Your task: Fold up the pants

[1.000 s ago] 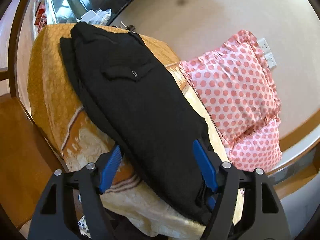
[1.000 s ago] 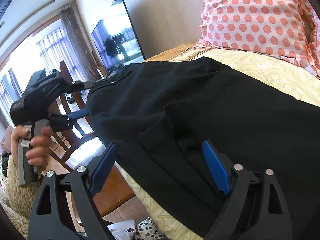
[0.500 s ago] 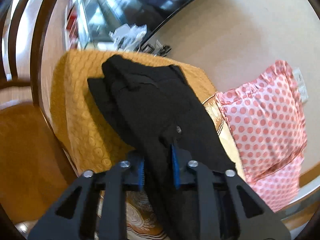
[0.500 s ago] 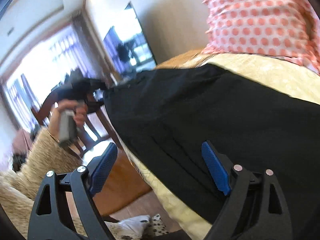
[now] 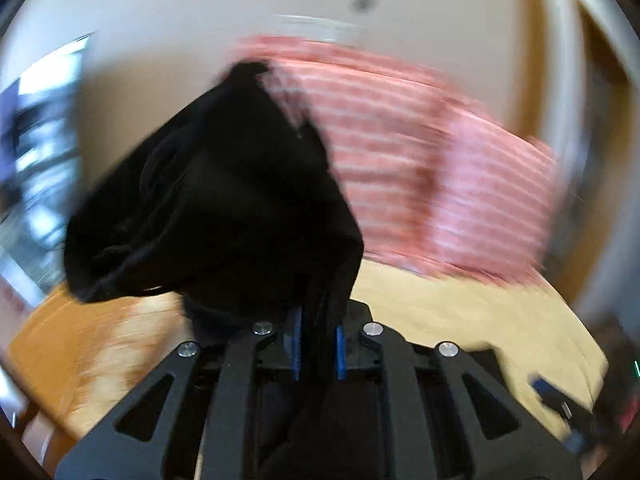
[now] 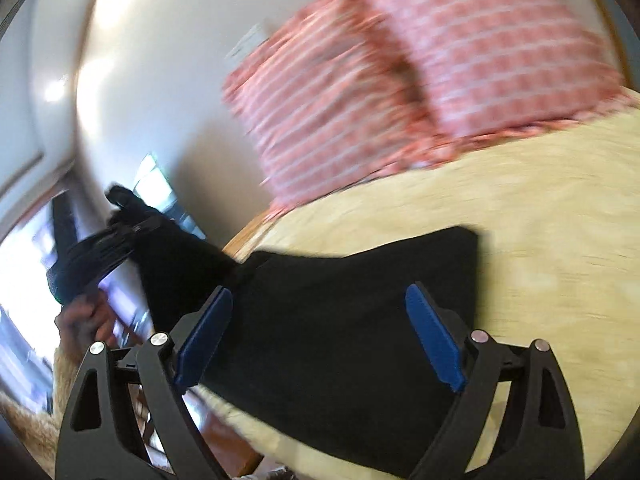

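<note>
Both views are heavily blurred by motion. The left gripper (image 5: 317,350), its black frame tipped with blue pads, is clenched on a bunched end of the black fabric pants (image 5: 224,216), with the cloth pinched between the two narrow-set pads and the lifted portion hanging in a dark, rumpled mass above a pale yellow quilted bedspread (image 5: 472,312). Behind the raised cloth, a pink pillow (image 5: 440,168) with a white-spotted pattern smeared into stripes leans against a beige wall (image 5: 160,32). In the right wrist view, the right gripper (image 6: 320,332) stands released, blue pads spread wide apart over the other portion of the pants (image 6: 340,340), which lies flat on the bedspread (image 6: 560,260) near its front edge; the pictures do not show whether either pad touches the fabric. From there the pants rise toward the upper left, where the left gripper (image 6: 116,240) appears as a dark blur, held by the person's left hand (image 6: 82,320). The pink pillow (image 6: 420,80) rests at the head of the bed, touching the bedspread, well apart from the flat part of the garment.
</note>
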